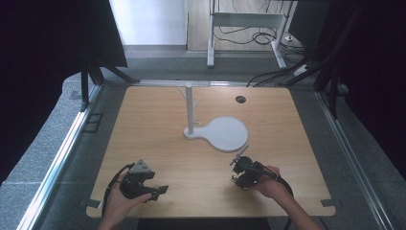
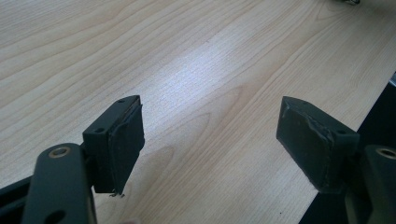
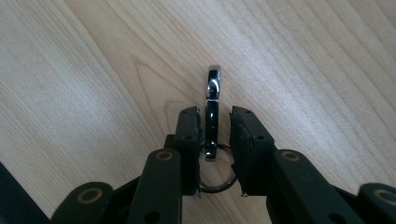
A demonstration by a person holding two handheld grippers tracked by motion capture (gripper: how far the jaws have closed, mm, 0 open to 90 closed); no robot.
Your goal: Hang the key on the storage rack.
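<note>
Here the right claw (image 3: 215, 126) pinches a metal clasp (image 3: 213, 109); left claw (image 2: 210, 135) gapes wide, empty.

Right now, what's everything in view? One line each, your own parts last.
table: 1, light wood, centre of high view
stand: 1, white, upright post with side pegs on a round base plate, mid-table
cable hole: 1, dark, far right of tabletop
metal clip with ring: 1, shiny silver with dark ring, between the right claw's jaws
desk frame: 1, white, on floor beyond table, cables nearby
left claw: 1, black, jaws wide apart, over bare wood near front left
right claw: 1, black, closed on the clip, front right
hands: 2, holding the claws at the near edge
</note>
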